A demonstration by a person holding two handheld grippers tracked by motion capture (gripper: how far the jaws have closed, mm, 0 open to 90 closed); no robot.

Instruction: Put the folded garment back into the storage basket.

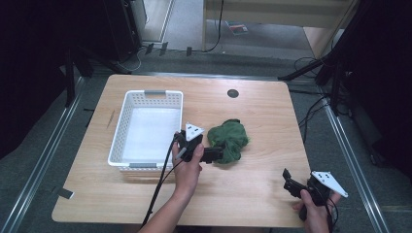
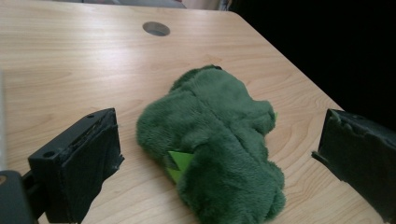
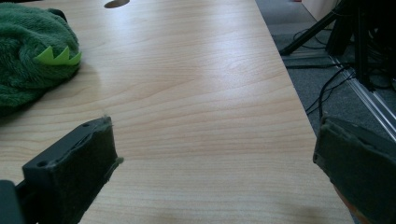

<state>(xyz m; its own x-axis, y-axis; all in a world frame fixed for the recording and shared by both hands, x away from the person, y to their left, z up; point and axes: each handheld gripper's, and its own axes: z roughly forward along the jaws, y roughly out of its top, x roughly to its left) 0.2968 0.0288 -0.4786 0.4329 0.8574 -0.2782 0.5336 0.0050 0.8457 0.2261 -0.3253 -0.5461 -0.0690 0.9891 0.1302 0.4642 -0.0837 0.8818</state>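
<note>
Straddling the green plush toy (image 2: 215,144) with left gripper (image 2: 215,161) jaws spread wide, risking pinching only loose fur and slipping.

1. In the high view the table (image 1: 252,111) is evenly and brightly lit; the surroundings at the left and right fall into near black.
2. The high view is soft and low in detail, with blocky edges.
3. In the left gripper view a pale sheen lies across the wood at the upper left.
4. There the toy (image 2: 219,140) is sharp; the near jaws are slightly soft.
5. In the right gripper view glare streaks the wood; the toy casts a soft shadow beside it.
</note>
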